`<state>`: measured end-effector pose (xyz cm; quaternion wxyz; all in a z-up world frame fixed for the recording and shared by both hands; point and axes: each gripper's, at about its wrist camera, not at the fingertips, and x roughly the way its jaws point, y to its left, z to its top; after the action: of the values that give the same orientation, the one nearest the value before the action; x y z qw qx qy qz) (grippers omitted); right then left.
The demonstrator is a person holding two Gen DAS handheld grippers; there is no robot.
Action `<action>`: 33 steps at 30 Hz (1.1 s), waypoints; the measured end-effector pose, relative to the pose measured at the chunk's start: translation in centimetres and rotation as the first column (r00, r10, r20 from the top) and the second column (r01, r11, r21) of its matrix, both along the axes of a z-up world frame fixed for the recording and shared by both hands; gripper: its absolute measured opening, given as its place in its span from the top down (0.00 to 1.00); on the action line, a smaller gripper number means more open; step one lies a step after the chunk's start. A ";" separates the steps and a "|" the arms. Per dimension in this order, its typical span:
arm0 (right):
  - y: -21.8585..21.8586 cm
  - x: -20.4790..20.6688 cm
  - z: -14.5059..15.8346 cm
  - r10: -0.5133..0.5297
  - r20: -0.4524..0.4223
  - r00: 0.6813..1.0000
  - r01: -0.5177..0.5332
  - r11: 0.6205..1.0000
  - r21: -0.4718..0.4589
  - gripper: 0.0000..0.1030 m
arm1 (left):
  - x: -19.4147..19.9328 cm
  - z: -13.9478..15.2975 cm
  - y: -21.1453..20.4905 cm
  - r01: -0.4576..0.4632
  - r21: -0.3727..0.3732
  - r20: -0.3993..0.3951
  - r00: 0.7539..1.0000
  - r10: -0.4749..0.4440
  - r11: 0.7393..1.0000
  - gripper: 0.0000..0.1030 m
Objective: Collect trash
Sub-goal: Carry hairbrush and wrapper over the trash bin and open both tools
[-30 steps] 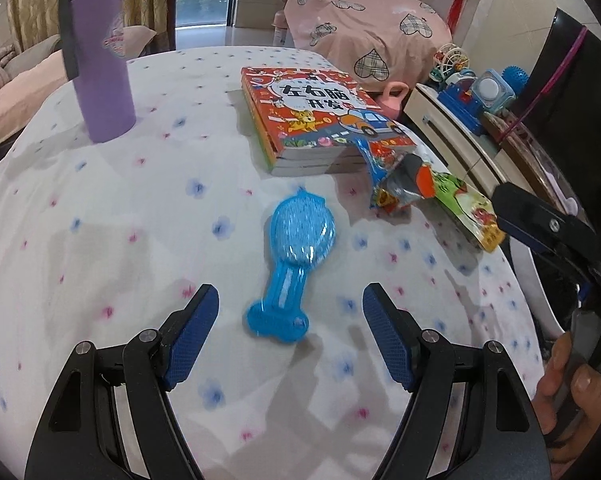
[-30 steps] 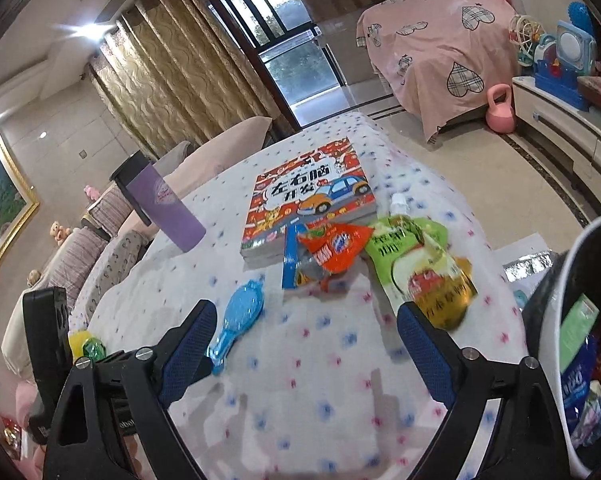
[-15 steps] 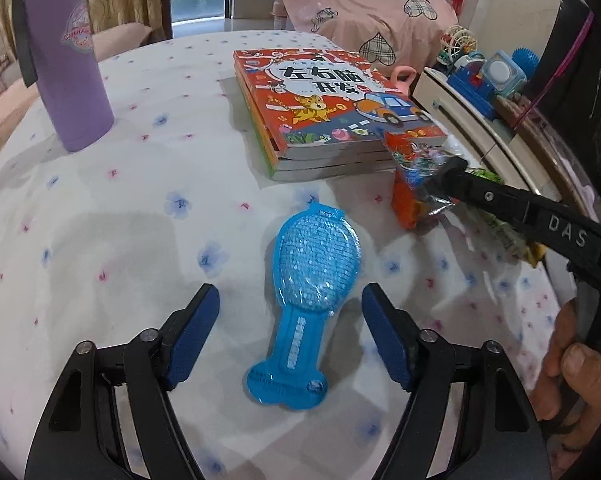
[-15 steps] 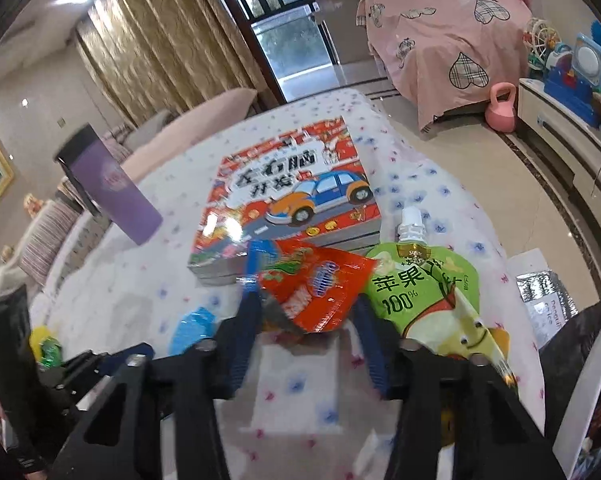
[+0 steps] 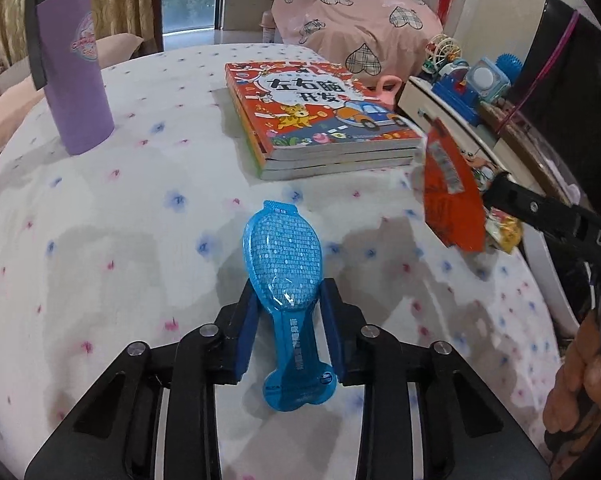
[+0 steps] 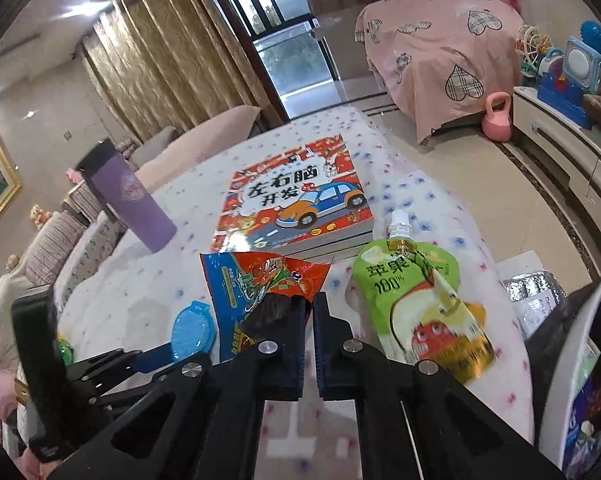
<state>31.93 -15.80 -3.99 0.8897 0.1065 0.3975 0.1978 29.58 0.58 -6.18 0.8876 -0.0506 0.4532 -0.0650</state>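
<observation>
Blue packet (image 5: 286, 276) clamped in left gripper (image 5: 290, 308) jaws, red wrapper (image 6: 260, 284) pinched between nearly closed right gripper (image 6: 309, 312) jaws.

Two grippers show: the left gripper (image 5: 288, 300) and the right gripper (image 6: 310, 308). Three pieces of trash are in sight: one blue spoon-shaped packet (image 5: 286, 264), one red and blue snack wrapper (image 6: 260, 280) and one green juice pouch (image 6: 420, 300). On the worktop (image 5: 140, 208) lies one stack of three picture books (image 5: 320, 120), near its far edge. One purple tumbler (image 5: 74, 80) stands upright towards the far left corner. One bin (image 6: 572, 360) shows at the right edge, with several wrappers inside, too jumbled to count.
</observation>
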 end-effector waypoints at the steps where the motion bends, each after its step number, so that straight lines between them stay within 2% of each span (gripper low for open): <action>1: -0.3 -0.6 0.3 0.000 0.004 1.000 0.000 1.000 0.009 0.97 | -0.3 0.2 -0.1 0.002 -0.007 0.003 1.000 -0.002 1.000 0.72; 8: -2.0 -4.3 1.4 -0.013 0.019 1.000 0.012 0.999 0.044 0.97 | -3.1 1.7 -1.1 0.033 -0.055 0.023 0.999 -0.032 0.998 0.74; 19: -6.5 -10.4 1.6 -0.082 0.019 0.996 0.080 0.993 0.088 0.97 | -6.4 2.5 -6.1 0.136 -0.070 0.033 0.990 -0.134 0.988 0.75; 33: -12.7 -15.3 1.9 -0.199 0.028 0.980 0.194 0.974 0.119 0.97 | -9.0 4.2 -12.9 0.264 -0.057 0.059 0.964 -0.260 0.963 0.75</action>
<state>16.67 -28.55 -2.12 0.9050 0.1926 0.3551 0.1336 20.56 -12.29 -2.02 0.8804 -0.0171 0.4306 -0.1977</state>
